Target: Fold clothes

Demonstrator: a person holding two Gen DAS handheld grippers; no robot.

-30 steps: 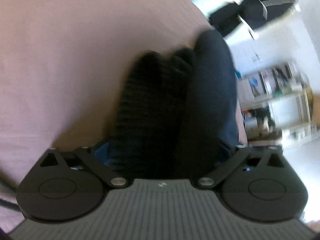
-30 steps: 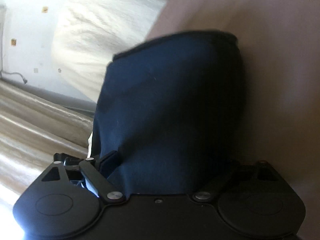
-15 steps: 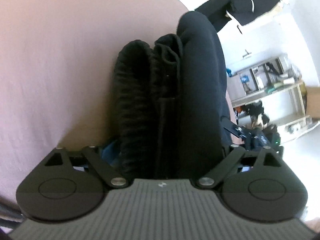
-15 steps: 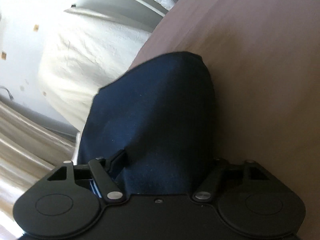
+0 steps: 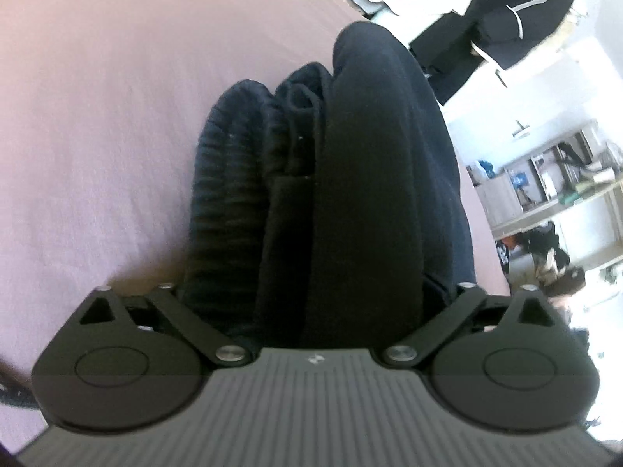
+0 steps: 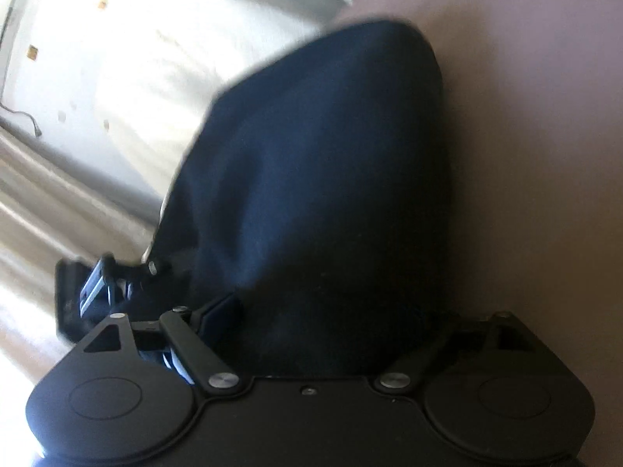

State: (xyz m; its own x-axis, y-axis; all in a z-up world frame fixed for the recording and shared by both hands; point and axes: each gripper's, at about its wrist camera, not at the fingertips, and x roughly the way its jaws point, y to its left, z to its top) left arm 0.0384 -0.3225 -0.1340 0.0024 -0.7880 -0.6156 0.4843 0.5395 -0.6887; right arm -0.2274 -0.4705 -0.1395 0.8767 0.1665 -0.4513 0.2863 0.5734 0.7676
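Observation:
A folded dark navy garment (image 5: 370, 175), with a ribbed waistband (image 5: 229, 179) and a drawstring on its left side, fills the space between the jaws of my left gripper (image 5: 319, 268). Those jaws are closing on the thick bundle, and the cloth hides the fingertips. In the right wrist view the other end of the same garment (image 6: 319, 163) bulges out between the jaws of my right gripper (image 6: 335, 307). These jaws are opening, with the cloth still packed between them. The bundle hangs just over the mauve bed sheet (image 5: 117, 116).
The mauve sheet (image 6: 537, 155) spreads on the right of the right wrist view. White bedding (image 6: 155, 78) and a wooden floor (image 6: 46, 202) lie to its left. A black device with a blue part (image 6: 97, 288) shows beside the bundle. A black jacket (image 5: 506, 11) and shelves (image 5: 564, 179) stand beyond the bed.
Both views have swung while the bundle stays between the jaws. The black device seen at the right of the left wrist view has gone, and one now shows at the left of the right wrist view.

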